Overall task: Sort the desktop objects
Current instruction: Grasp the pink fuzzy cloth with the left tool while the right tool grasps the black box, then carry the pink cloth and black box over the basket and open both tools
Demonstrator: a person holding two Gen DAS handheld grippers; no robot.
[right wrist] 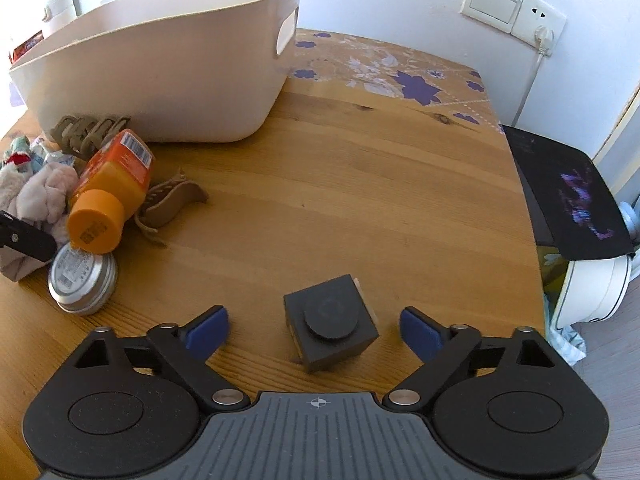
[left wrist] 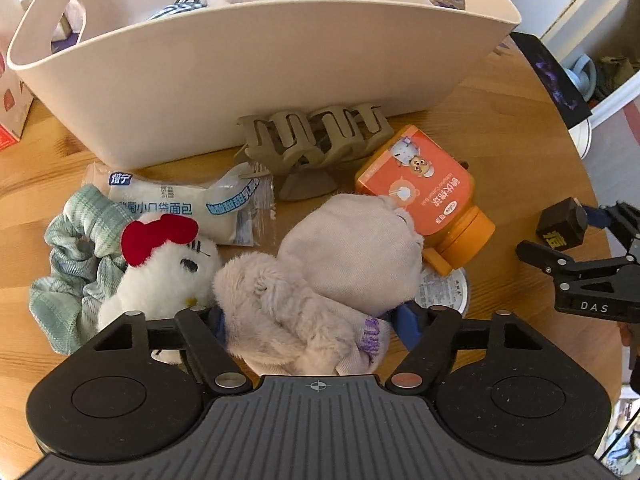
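Left tool (left wrist: 312,320) straddles fluffy beige plush toy (left wrist: 320,276) (grip unclear); right tool (right wrist: 314,330) open around small black cube (right wrist: 330,330) on tabletop (right wrist: 360,184).

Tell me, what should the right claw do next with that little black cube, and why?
Probably close on it. The right claw is open, with the black cube sitting on the wooden table between its blue fingertips, apart from both. Once gripped, the cube could go to the white basket.

One basket (left wrist: 248,80), two hair claws (left wrist: 316,140), one orange bottle (left wrist: 432,196), one tin (right wrist: 82,280), one black cube (right wrist: 332,328).
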